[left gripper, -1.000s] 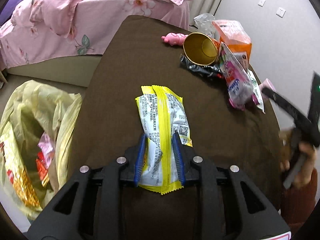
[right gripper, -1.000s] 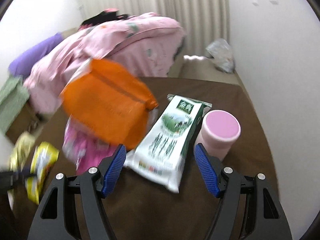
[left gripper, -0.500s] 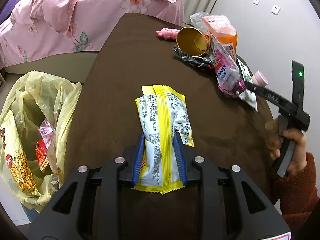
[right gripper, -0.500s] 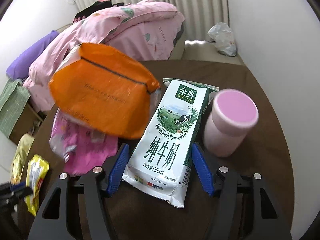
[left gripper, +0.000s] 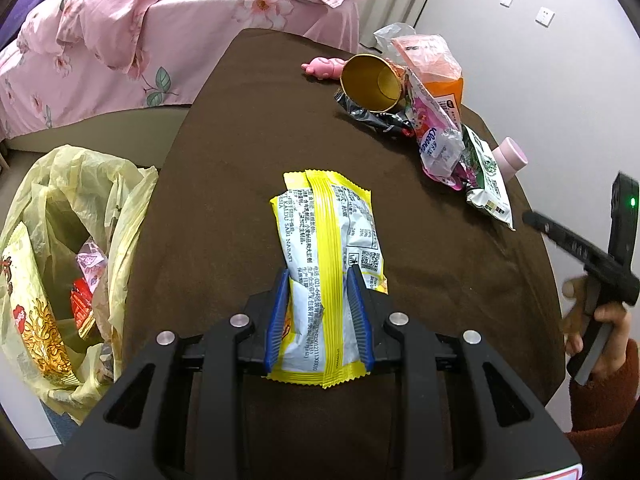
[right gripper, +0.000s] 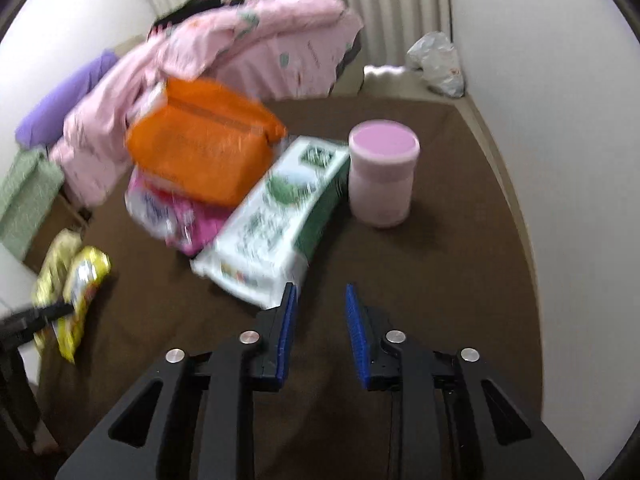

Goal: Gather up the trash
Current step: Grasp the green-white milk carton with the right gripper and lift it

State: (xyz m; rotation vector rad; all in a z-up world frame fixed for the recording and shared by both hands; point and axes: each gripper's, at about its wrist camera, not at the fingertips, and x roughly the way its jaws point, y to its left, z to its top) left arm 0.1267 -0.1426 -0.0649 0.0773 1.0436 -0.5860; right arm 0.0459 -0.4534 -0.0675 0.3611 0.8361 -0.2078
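My left gripper [left gripper: 320, 280] is shut on a yellow and white snack wrapper [left gripper: 326, 240] that lies on the brown table [left gripper: 240, 152]; the wrapper also shows in the right wrist view [right gripper: 80, 280]. My right gripper [right gripper: 320, 296] is open and empty, its jaws narrowed, just in front of the near end of a green and white milk carton [right gripper: 276, 216]. The gripper also shows at the right in the left wrist view [left gripper: 532, 218]. A pink cup [right gripper: 382, 172] stands right of the carton. An orange bag [right gripper: 200, 156] rests on a pink wrapper [right gripper: 176, 212].
A yellow trash bag [left gripper: 68, 248] with wrappers in it hangs off the table's left edge. A gold paper cup [left gripper: 370, 88], a black wrapper [left gripper: 372, 116] and a pink toy [left gripper: 322, 68] lie at the far side. A bed with pink bedding [left gripper: 160, 20] stands behind.
My right gripper has pulled back from around the milk carton and its jaws have narrowed. The left gripper stays shut on the yellow wrapper, which has hardly moved.
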